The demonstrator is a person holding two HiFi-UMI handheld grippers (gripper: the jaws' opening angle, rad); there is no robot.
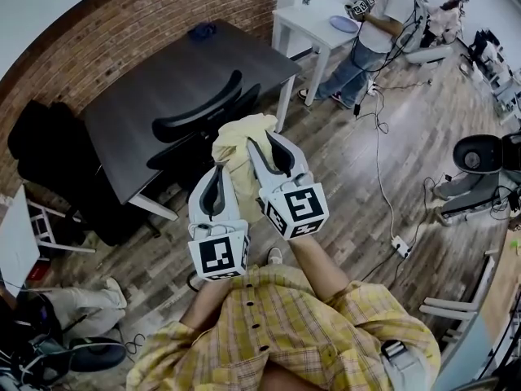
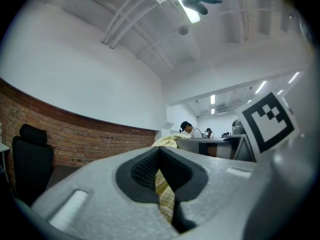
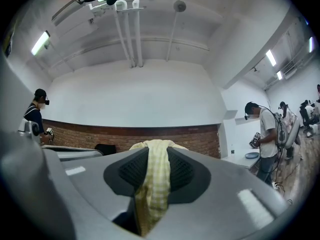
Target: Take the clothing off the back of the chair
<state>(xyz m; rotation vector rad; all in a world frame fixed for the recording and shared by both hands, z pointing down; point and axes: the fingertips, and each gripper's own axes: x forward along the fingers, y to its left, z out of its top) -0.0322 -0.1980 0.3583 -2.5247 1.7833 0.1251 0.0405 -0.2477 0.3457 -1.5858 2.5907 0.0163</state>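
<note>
The left gripper [image 1: 217, 173] and the right gripper [image 1: 269, 143] are each clamped on a fold of the pale yellow checked cloth garment [image 1: 238, 141]. It is bunched between them over the black mesh office chair [image 1: 198, 114] (the right gripper's white cube [image 1: 296, 211] bears a black square-pattern marker).

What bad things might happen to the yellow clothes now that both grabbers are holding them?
1. The left gripper pinches only a thin fold of the yellow checked garment, so that side might slip free.
2. The garment is bunched close to the black chair, so a hanging part might snag on its back.
3. A cable trails across the floor nearby; stepping that way could mean tripping.
</note>
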